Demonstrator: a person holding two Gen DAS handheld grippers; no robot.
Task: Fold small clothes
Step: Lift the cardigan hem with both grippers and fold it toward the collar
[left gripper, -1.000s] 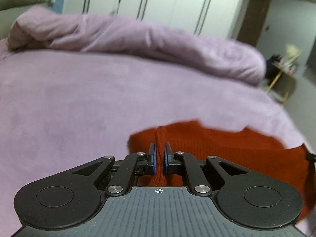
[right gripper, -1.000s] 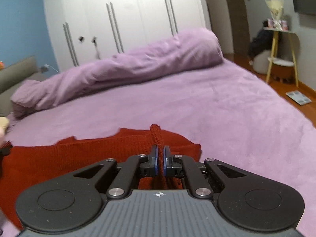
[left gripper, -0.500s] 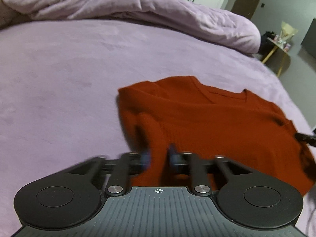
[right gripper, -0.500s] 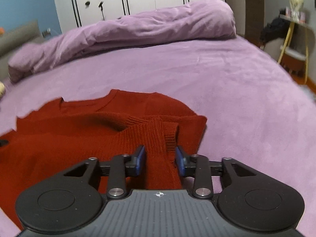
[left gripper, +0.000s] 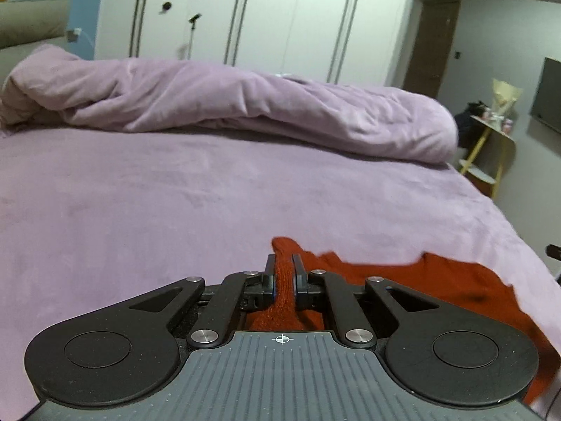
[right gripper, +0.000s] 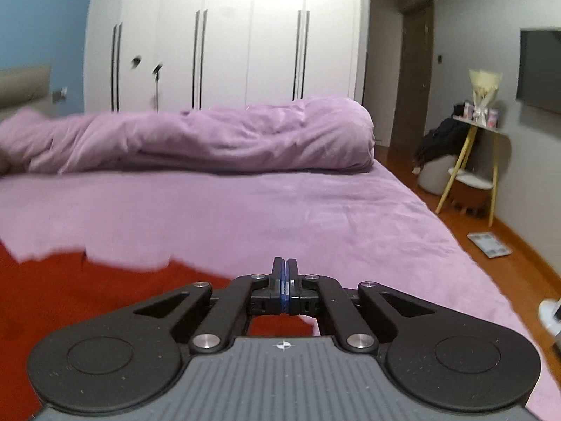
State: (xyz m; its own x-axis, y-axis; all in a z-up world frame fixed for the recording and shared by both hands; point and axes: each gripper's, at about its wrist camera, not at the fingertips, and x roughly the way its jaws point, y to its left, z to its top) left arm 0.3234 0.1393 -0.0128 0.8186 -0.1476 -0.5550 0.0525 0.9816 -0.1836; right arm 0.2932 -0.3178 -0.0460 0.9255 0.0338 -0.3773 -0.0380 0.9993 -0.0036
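- Since half a second before, the right hand-held gripper (right gripper: pixel 284 263) had let go of the red sweater (right gripper: pixel 87 298) and its pads met with nothing between them.
- Left hand-held gripper (left gripper: pixel 284 261) was clamped on a bunched fold of the sweater (edge poking past the tips).
- Sweater lay on the purple bed (left gripper: pixel 175 193).

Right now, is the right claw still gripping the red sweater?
No. In the right wrist view the right claw is shut pad to pad with nothing between, and the red sweater lies below it.
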